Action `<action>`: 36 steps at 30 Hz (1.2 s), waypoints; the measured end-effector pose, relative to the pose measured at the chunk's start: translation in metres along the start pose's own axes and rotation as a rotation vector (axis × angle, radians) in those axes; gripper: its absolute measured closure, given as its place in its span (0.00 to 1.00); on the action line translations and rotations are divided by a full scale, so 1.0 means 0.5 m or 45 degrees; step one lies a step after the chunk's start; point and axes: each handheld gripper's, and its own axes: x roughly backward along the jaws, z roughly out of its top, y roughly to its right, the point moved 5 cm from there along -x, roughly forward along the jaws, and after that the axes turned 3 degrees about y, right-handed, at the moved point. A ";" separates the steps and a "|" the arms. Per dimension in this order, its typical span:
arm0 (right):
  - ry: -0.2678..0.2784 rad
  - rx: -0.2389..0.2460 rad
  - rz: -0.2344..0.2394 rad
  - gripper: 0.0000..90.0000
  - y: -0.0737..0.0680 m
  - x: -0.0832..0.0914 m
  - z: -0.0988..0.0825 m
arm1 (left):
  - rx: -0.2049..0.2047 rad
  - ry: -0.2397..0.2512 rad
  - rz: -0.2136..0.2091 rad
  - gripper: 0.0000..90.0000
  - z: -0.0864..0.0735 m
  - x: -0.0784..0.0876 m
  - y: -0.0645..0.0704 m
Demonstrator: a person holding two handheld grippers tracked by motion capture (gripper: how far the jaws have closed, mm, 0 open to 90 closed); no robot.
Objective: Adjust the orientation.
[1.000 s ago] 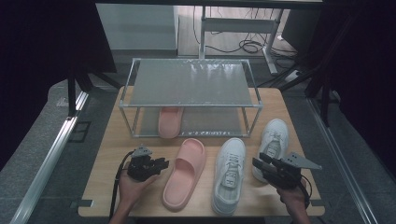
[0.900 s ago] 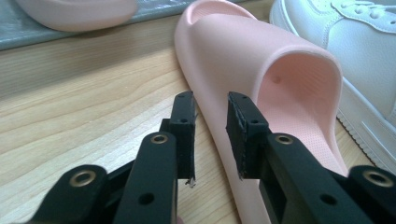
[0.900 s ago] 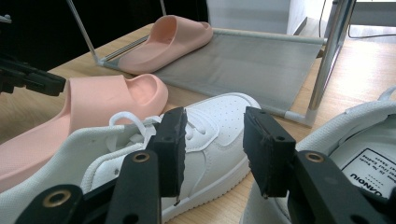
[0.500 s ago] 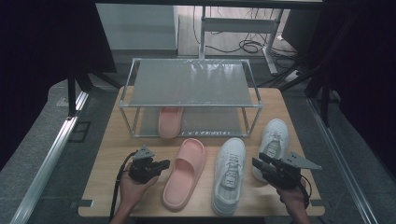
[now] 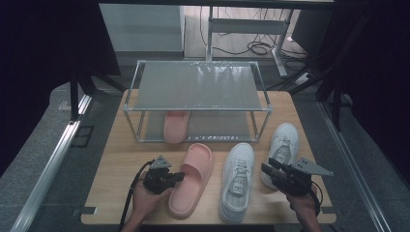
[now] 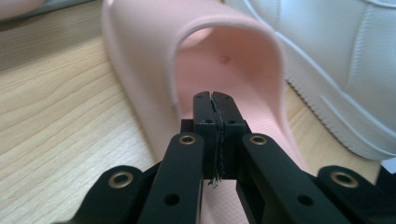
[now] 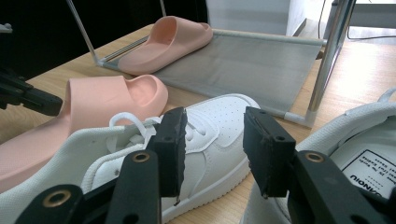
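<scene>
While my left tongs (image 6: 215,100) sit closed on nothing over the pink slide (image 6: 233,60), my right tongs (image 7: 212,140) hang open — between two sneakers (image 5: 237,181); nothing gripped.

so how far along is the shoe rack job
Done: one pink slide sits on the rack's lower shelf. In hand: the left gripper, shut with nothing between its jaws, is at the second slide. Left: that slide and both sneakers remain on the table; the right gripper is open.
</scene>
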 end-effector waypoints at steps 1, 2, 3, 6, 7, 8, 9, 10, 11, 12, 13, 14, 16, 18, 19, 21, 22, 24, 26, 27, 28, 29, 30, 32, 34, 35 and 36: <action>0.000 0.000 0.000 0.65 0.000 0.000 0.000 | 0.000 0.000 0.000 0.99 0.000 0.000 0.000; 0.000 -0.002 0.001 0.65 -0.001 0.000 0.001 | 0.011 -0.001 0.006 0.99 -0.003 -0.003 -0.006; 0.000 -0.002 0.001 0.65 -0.001 0.000 0.001 | 0.011 -0.001 0.006 0.99 -0.003 -0.003 -0.006; -0.005 0.002 0.002 0.65 -0.001 -0.002 -0.001 | 0.011 0.002 0.008 0.99 -0.001 -0.006 -0.008; -0.005 0.002 0.002 0.65 -0.001 -0.002 -0.001 | 0.011 0.002 0.008 0.99 -0.001 -0.006 -0.008; -0.008 0.000 0.001 0.65 -0.001 -0.004 -0.002 | 0.013 0.005 0.011 0.99 -0.001 -0.006 -0.011; -0.008 0.000 0.001 0.65 -0.001 -0.004 -0.002 | 0.013 0.005 0.011 0.99 -0.001 -0.006 -0.011; -0.011 0.000 0.000 0.65 0.000 -0.005 -0.004 | 0.018 0.009 0.017 0.99 -0.001 -0.005 -0.015; -0.011 0.000 0.000 0.65 0.000 -0.005 -0.004 | 0.018 0.009 0.017 0.99 -0.001 -0.005 -0.015; -0.010 0.000 0.001 0.65 0.000 -0.005 -0.004 | 0.023 0.013 0.022 0.99 -0.001 -0.004 -0.019; -0.010 0.000 0.001 0.65 0.000 -0.005 -0.004 | 0.023 0.013 0.022 0.99 -0.001 -0.004 -0.019; -0.009 0.001 0.002 0.65 0.000 -0.004 -0.003 | 0.027 0.015 0.026 0.99 0.000 -0.003 -0.022; -0.008 0.000 0.001 0.65 0.000 -0.003 -0.003 | 0.038 0.023 0.036 0.99 0.000 -0.002 -0.029; -0.008 0.002 -0.001 0.65 0.001 -0.003 -0.003 | 0.043 0.025 0.046 0.98 0.000 0.000 -0.033; -0.008 0.002 -0.001 0.65 0.001 -0.003 -0.003 | 0.043 0.025 0.046 0.98 0.000 0.000 -0.033; -0.009 0.002 0.000 0.65 0.000 -0.004 -0.003 | 0.047 0.027 0.051 0.98 0.000 0.001 -0.036; -0.012 0.003 0.003 0.65 -0.001 -0.005 -0.003 | 0.044 0.026 0.060 0.97 0.000 0.002 -0.038; -0.016 0.004 0.004 0.65 -0.001 -0.005 -0.004 | 0.048 0.027 0.062 0.97 0.000 0.004 -0.040; -0.017 0.004 0.004 0.65 -0.001 -0.005 -0.004 | 0.049 0.028 0.062 0.97 0.000 0.005 -0.041; -0.015 0.005 0.003 0.65 0.000 -0.005 -0.004 | 0.050 0.029 0.063 0.97 0.000 0.006 -0.041; -0.013 0.001 0.002 0.65 0.000 -0.005 -0.004 | 0.050 0.029 0.064 0.95 0.000 0.007 -0.040; -0.012 0.000 0.002 0.65 0.000 -0.005 -0.004 | 0.049 0.031 0.059 0.95 0.001 0.008 -0.038; -0.011 0.002 0.001 0.65 0.000 -0.005 -0.004 | 0.042 0.041 0.036 0.94 0.005 0.012 -0.028; -0.009 0.003 0.000 0.65 0.001 -0.003 -0.003 | 0.011 0.037 0.009 0.90 0.010 0.015 -0.013; -0.008 -0.001 -0.001 0.65 0.001 -0.003 -0.003 | 0.000 0.041 0.001 0.88 0.013 0.016 -0.006; -0.008 -0.002 -0.002 0.65 0.002 -0.002 -0.002 | -0.007 0.048 -0.010 0.88 0.016 0.018 0.002; -0.008 -0.005 -0.003 0.65 0.003 -0.002 -0.003 | -0.012 0.051 -0.023 0.88 0.017 0.019 0.007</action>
